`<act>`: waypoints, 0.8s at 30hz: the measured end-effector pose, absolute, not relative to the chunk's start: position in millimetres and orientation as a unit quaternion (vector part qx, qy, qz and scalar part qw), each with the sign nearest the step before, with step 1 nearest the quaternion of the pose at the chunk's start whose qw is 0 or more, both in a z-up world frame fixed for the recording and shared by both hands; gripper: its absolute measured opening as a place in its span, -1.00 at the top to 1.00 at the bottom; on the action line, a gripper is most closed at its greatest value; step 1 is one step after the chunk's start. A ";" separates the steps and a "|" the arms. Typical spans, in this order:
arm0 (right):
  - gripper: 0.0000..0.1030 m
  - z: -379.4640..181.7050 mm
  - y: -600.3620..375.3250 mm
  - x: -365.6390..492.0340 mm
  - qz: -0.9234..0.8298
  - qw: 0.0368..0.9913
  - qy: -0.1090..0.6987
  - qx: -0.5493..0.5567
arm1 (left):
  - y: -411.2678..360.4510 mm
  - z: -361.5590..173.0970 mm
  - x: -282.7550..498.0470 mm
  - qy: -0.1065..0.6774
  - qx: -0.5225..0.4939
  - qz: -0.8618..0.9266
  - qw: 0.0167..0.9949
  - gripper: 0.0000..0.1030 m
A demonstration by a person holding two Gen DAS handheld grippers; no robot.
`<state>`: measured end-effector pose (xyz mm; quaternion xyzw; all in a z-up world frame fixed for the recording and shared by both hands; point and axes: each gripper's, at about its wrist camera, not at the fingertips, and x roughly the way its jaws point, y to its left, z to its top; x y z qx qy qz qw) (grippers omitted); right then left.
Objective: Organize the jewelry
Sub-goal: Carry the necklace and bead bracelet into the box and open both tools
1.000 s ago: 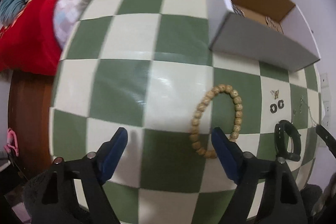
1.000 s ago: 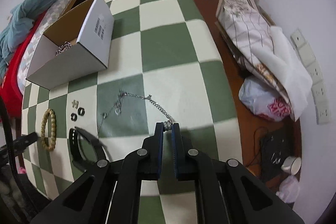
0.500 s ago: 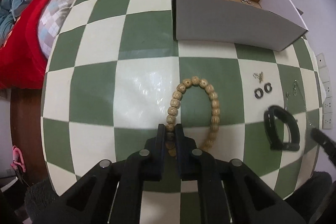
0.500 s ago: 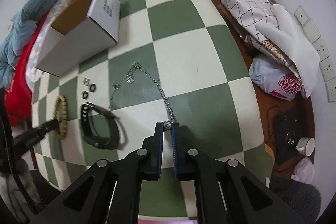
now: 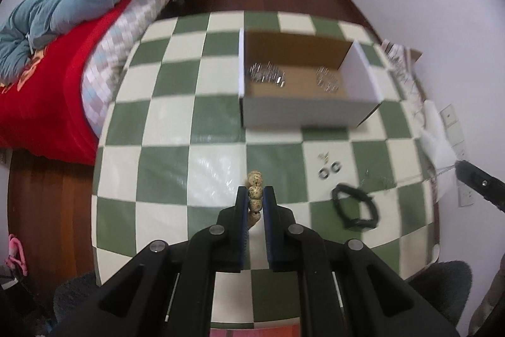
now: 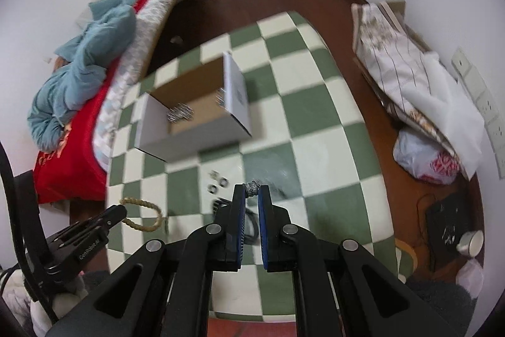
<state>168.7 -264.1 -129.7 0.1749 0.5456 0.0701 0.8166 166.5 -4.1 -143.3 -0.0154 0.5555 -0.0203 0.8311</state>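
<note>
My left gripper (image 5: 255,190) is shut on the wooden bead bracelet (image 5: 255,195) and holds it lifted above the checked table (image 5: 164,166); the bracelet also shows hanging from that gripper in the right wrist view (image 6: 142,215). My right gripper (image 6: 251,188) is shut on the end of a silver chain necklace (image 6: 251,186), raised above the table. An open cardboard box (image 5: 303,112) with silver jewelry inside stands at the far side. A black bracelet (image 5: 355,207), two small black rings (image 5: 329,171) and a small earring (image 5: 323,157) lie on the table.
A bed with a red cover and blue quilt (image 5: 63,5) lies left of the table. Folded cloth (image 6: 410,78) and a plastic bag (image 6: 423,160) lie on the floor to the right. Wall sockets (image 6: 473,84) are on the right wall.
My left gripper closed on the bead bracelet and lifted it off the table. My right gripper, still shut on the chain, rose and pulled the necklace up with it.
</note>
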 end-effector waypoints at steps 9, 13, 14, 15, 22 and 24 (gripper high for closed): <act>0.84 -63.9 -250.8 178.7 0.098 0.841 0.506 0.162 | -1.2 -88.1 186.6 0.513 -0.023 -0.045 0.857 0.88; 0.84 -34.2 -246.5 187.8 0.109 0.852 0.487 0.156 | -5.2 -64.3 200.1 0.496 -0.019 -0.059 0.866 0.88; 0.84 -27.1 -244.6 192.0 0.112 0.855 0.483 0.152 | -6.0 -59.6 204.6 0.493 -0.017 -0.062 0.868 0.88; 0.84 -21.3 -242.2 196.2 0.115 0.857 0.480 0.148 | -7.0 -55.4 209.3 0.490 -0.016 -0.065 0.869 0.88; 0.84 -0.6 -227.1 237.9 0.124 0.862 0.470 0.140 | -12.1 -45.4 261.0 0.496 -0.014 -0.084 0.864 0.88; 0.84 -2.5 -219.3 252.5 0.129 0.859 0.475 0.139 | -13.7 -49.6 275.5 0.502 -0.011 -0.087 0.861 0.88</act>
